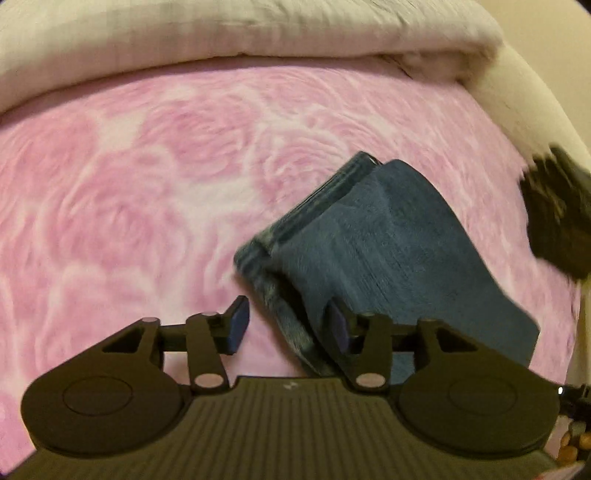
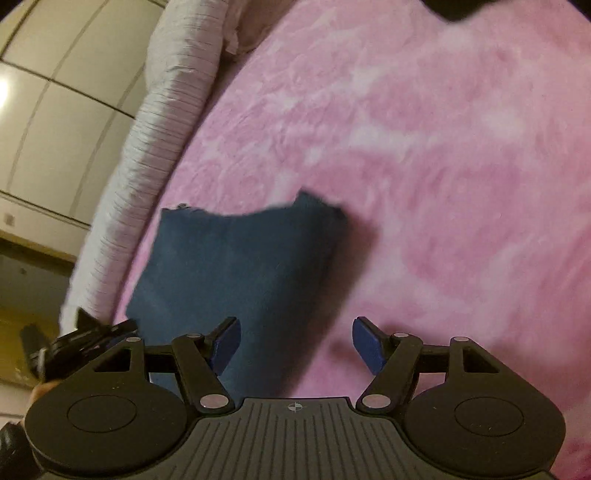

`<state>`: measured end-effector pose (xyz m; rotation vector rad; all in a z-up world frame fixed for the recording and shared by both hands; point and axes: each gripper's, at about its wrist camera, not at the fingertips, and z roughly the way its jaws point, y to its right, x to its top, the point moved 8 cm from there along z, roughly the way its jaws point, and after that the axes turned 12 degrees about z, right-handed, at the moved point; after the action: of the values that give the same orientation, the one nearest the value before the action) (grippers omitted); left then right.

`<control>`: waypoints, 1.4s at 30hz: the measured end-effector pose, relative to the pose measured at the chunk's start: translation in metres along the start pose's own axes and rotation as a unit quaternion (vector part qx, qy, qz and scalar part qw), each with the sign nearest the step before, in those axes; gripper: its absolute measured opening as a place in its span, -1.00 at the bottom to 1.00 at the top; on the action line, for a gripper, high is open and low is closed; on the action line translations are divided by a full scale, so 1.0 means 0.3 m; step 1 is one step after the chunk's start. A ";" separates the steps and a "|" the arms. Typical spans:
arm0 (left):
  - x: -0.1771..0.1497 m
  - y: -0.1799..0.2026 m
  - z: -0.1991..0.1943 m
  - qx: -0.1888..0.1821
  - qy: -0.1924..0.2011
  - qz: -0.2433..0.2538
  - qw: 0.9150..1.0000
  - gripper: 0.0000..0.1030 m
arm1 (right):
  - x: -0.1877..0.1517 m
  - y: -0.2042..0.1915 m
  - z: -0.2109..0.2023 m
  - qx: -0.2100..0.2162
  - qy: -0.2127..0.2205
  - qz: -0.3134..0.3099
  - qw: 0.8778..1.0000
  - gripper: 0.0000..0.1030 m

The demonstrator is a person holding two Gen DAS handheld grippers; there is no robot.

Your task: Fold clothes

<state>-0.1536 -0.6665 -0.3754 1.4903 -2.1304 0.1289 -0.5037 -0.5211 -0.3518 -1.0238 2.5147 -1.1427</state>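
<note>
A folded dark blue cloth point(image 1: 373, 236) lies on the pink rose-patterned bedspread point(image 1: 129, 192), with its stacked edges facing left. My left gripper point(image 1: 287, 325) is open right at the cloth's near corner. A fuzzy fold of the cloth sits between the jaws, and the pads do not press on it. In the right wrist view the same blue cloth point(image 2: 236, 266) lies flat. My right gripper point(image 2: 297, 345) is open just above its near right edge, with its left pad point(image 2: 225, 345) over the cloth and its right pad over bare bedspread point(image 2: 443, 166).
A rolled white quilt point(image 1: 221, 29) runs along the far side of the bed and shows again as a quilt point(image 2: 166, 110) beside a panelled wall point(image 2: 55, 92). A blurred dark shape point(image 1: 557, 210) hangs at the right. Another dark device point(image 2: 85, 339) sits at the lower left.
</note>
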 end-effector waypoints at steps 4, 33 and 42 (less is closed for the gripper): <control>0.020 -0.049 0.082 -0.011 -0.019 0.022 1.000 0.47 | -0.048 -0.006 0.067 0.017 0.000 0.017 1.000 0.35; -0.104 0.220 -0.114 -0.067 0.021 0.080 0.994 -0.43 | 0.138 -0.179 -0.075 -0.117 0.029 -0.327 0.937 -0.37; -0.080 0.420 -0.033 -0.052 0.019 0.314 0.948 -0.53 | -0.062 -0.044 0.016 -0.057 -0.005 -0.251 0.966 -0.38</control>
<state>-0.2569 -0.5940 -0.3507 0.6979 -2.4625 0.2625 -0.4812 -0.5176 -0.3474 -1.7640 2.4013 -1.1042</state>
